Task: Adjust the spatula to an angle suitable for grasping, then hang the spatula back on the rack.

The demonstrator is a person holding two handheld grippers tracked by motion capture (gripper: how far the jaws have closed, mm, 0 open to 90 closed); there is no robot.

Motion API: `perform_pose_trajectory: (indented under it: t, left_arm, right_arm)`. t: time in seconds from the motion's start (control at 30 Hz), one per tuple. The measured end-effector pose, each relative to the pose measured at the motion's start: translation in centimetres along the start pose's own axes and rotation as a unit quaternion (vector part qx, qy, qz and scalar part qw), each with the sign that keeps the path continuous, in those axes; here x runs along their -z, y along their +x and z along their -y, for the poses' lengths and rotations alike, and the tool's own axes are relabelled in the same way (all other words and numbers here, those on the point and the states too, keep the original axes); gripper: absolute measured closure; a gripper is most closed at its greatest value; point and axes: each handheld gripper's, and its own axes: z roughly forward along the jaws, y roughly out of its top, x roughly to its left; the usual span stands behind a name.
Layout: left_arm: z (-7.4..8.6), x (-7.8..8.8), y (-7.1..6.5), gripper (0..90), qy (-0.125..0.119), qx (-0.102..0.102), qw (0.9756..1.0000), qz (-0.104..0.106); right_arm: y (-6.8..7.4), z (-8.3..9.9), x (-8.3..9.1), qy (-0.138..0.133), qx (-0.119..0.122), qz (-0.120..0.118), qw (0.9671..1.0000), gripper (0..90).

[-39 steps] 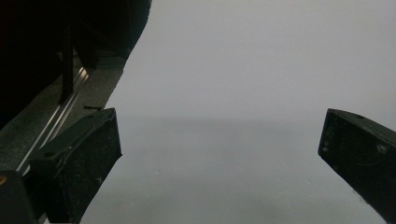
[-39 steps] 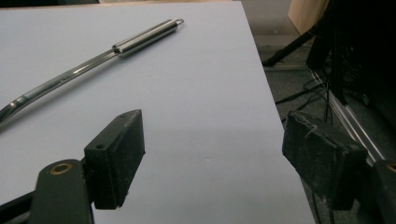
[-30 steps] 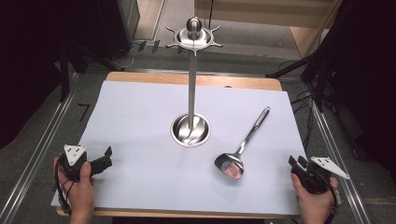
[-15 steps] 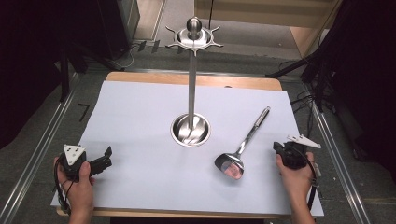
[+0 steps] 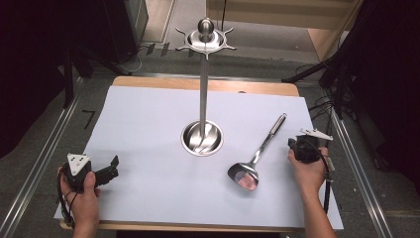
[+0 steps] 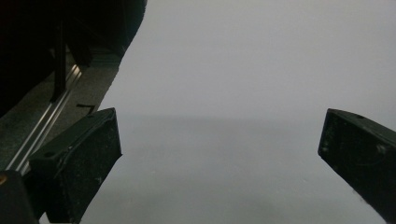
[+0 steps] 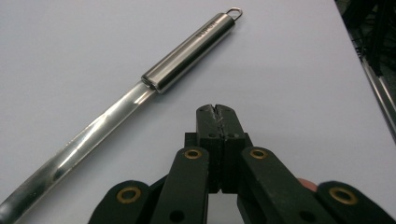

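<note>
A steel ladle (image 5: 261, 148) lies on the white sheet (image 5: 148, 119), bowl toward me, handle pointing away to the right. In the right gripper view its tubular handle (image 7: 187, 60) lies just left of and beyond my right gripper (image 7: 215, 112), whose jaws are pressed together with nothing between them. That right gripper (image 5: 292, 144) hovers just right of the handle, apart from it. A tall steel utensil stand (image 5: 203, 89) rises from its round base at the sheet's middle. My left gripper (image 5: 115, 166) rests at the near left corner, open, and its black jaws stand wide over bare sheet, my left gripper (image 6: 219, 135) holding nothing.
The sheet covers a wooden table (image 5: 198, 83). Metal rails (image 5: 44, 158) run along the floor on both sides. Cables and dark stands lie beyond the right edge (image 5: 341, 74).
My right hand has moved forward and inward from the near right corner to beside the ladle's handle, and its jaws have closed. The left hand has kept still.
</note>
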Motion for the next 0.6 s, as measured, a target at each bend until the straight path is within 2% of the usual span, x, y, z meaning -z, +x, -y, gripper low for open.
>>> perform_pose_trajectory:
  t: [0.03,0.13,0.23,0.27,0.3,0.37,0.4,0.43,0.5,0.57,0.6]
  left_arm:
    - [0.0,0.0,0.0,0.0,0.000,-0.001,1.0000,0.000]
    - [0.0,0.0,0.0,0.0,0.001,-0.001,1.0000,0.000]
    - [0.0,0.0,0.0,0.0,0.001,-0.002,1.0000,0.001]
    - [0.0,0.0,0.0,0.0,0.001,-0.001,1.0000,0.001]
    - [0.0,0.0,0.0,0.0,0.001,-0.001,1.0000,0.001]
    - [0.0,0.0,0.0,0.0,0.000,-0.001,1.0000,0.001]
    - [0.0,0.0,0.0,0.0,0.002,-0.002,1.0000,0.002]
    - [0.0,-0.1,0.0,0.0,0.003,-0.001,1.0000,0.002]
    - [0.0,-0.1,0.0,0.0,0.005,0.001,1.0000,0.001]
    - [0.0,-0.1,0.1,0.0,0.005,0.001,1.0000,0.002]
    - [0.0,-0.1,0.1,0.0,0.005,0.000,1.0000,0.002]
  right_arm:
    - [0.1,-0.2,-0.2,0.001,0.002,-0.007,1.0000,90.0]
    - [0.4,-0.4,-0.3,-0.005,0.007,-0.003,1.0000,90.0]
    - [0.3,-0.9,-1.0,0.003,-0.004,0.002,1.0000,90.0]
    - [0.1,-1.1,-1.3,0.006,-0.012,-0.001,0.9999,90.0]
    - [-0.1,-1.5,-1.8,0.013,-0.035,-0.013,0.9992,90.0]
    - [-0.3,-1.6,-1.9,0.016,-0.041,-0.015,0.9989,90.0]
    - [-0.3,-1.8,-2.2,0.022,-0.052,-0.020,0.9982,90.0]
    - [-0.2,-2.0,-2.7,0.037,-0.042,-0.015,0.9983,90.0]
    - [0.0,-2.3,-3.1,0.041,-0.041,-0.014,0.9982,90.0]
    - [0.0,-2.6,-3.4,0.044,-0.055,-0.016,0.9974,90.0]
    - [0.0,-2.7,-3.6,0.044,-0.054,-0.013,0.9975,90.0]
